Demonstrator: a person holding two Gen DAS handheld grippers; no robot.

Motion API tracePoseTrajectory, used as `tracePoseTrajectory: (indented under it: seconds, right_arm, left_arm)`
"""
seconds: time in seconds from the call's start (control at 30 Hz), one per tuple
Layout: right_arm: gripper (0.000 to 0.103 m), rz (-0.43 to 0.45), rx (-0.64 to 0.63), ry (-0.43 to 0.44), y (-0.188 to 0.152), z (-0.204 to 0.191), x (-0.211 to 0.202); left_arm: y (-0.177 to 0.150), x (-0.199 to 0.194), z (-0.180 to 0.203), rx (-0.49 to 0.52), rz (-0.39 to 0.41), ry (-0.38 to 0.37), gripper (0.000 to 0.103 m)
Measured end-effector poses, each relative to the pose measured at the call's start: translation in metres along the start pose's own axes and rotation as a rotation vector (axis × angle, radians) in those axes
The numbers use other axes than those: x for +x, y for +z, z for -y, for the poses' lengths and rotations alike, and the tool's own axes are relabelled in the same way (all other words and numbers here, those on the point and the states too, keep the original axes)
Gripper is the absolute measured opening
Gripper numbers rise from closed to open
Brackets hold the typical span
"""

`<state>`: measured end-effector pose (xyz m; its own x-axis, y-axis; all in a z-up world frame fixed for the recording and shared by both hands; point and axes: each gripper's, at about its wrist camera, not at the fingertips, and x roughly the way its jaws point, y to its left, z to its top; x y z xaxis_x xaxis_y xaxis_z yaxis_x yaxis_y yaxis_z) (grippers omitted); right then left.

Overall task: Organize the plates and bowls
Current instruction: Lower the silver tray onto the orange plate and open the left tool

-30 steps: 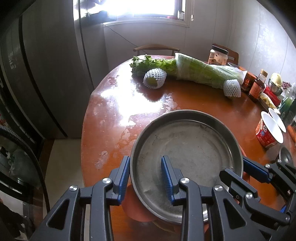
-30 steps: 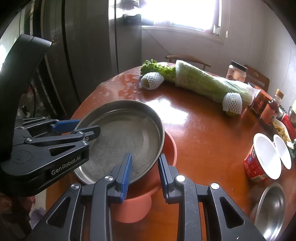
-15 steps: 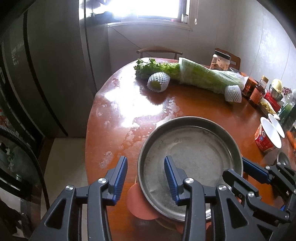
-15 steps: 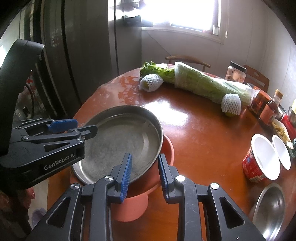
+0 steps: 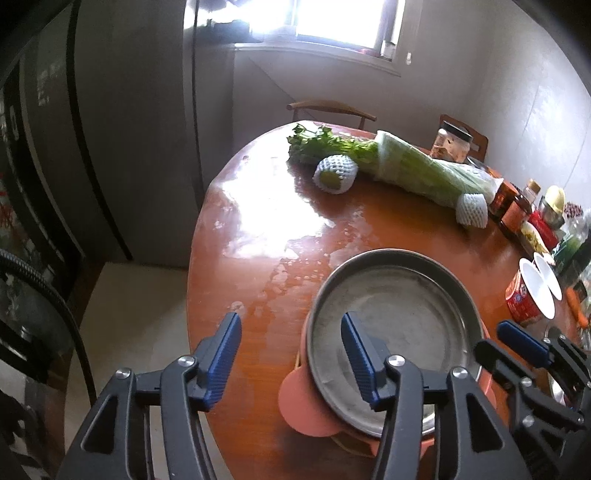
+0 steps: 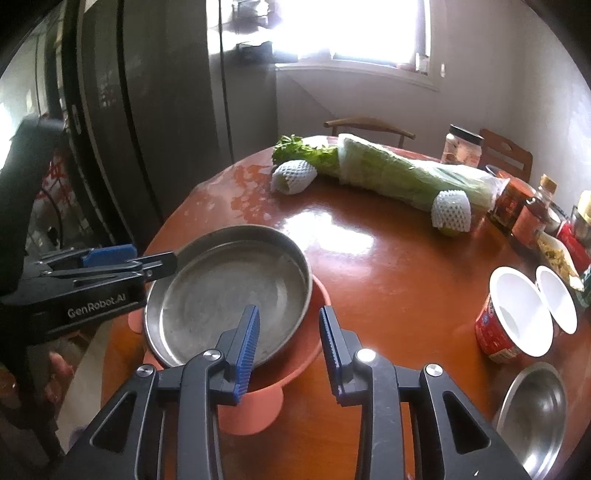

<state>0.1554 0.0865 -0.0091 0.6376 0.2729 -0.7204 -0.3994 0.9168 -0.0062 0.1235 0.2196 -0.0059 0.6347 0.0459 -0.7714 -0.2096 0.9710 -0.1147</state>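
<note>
Left wrist view: a round, glossy reddish-brown wooden bench (image 5: 280, 236) stands in a grey-walled room under a bright window (image 5: 347, 18), with a tall dark refrigerator (image 5: 92, 129) to one side and pale floor below. Window glare and whitish smears mark the bench's lacquer. A wide, shallow round steel plate (image 5: 402, 314), dull and scuffed, sits on a salmon-pink plastic bowl with flat tab handles (image 5: 303, 402) near the bench's front edge. The left tool (image 5: 291, 354) is spread wide, holding nothing; one ribbed blue pad lies over the plate's rim, the other over bare wood.

Right wrist view: the right tool (image 6: 290, 345) is also open and empty, straddling the near rims of plate (image 6: 229, 288) and pink bowl (image 6: 255, 413). A long bagged celery bunch (image 6: 388, 173) and two fruits in white foam netting (image 6: 293, 177) lie across the far bench (image 6: 388, 266). A red paper cup with white interior (image 6: 513, 321) lies tipped beside a small shiny steel bowl (image 6: 532, 410).
</note>
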Motion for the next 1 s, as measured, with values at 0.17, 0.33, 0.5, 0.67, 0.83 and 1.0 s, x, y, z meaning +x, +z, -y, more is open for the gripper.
tracePoseTrajectory:
  seconds: [0.17, 0.33, 0.5, 0.67, 0.83, 1.0]
  right_arm:
    - [0.038, -0.015, 0.035, -0.01, -0.003, 0.013, 0.001]
    - [0.041, -0.038, 0.065, 0.031, -0.004, 0.019, 0.004]
    - [0.042, -0.055, 0.074, 0.053, -0.005, 0.018, 0.009]
    - [0.042, -0.077, 0.093, 0.089, -0.005, 0.021, 0.016]
    - [0.043, -0.089, 0.115, 0.126, -0.006, 0.026, 0.02]
    - [0.043, -0.102, 0.128, 0.148, -0.008, 0.031, 0.023]
  left_arm:
    - [-0.002, 0.01, -0.001, -0.009, -0.036, -0.039, 0.056]
    - [-0.003, 0.022, 0.001, -0.01, -0.065, -0.041, 0.057]
    - [-0.003, 0.029, 0.006, 0.0, -0.083, -0.071, 0.057]
    - [-0.001, 0.033, 0.016, 0.024, -0.085, -0.104, 0.057]
    - [0.002, 0.036, 0.026, 0.043, -0.088, -0.126, 0.057]
    - [0.003, 0.038, 0.034, 0.059, -0.093, -0.146, 0.057]
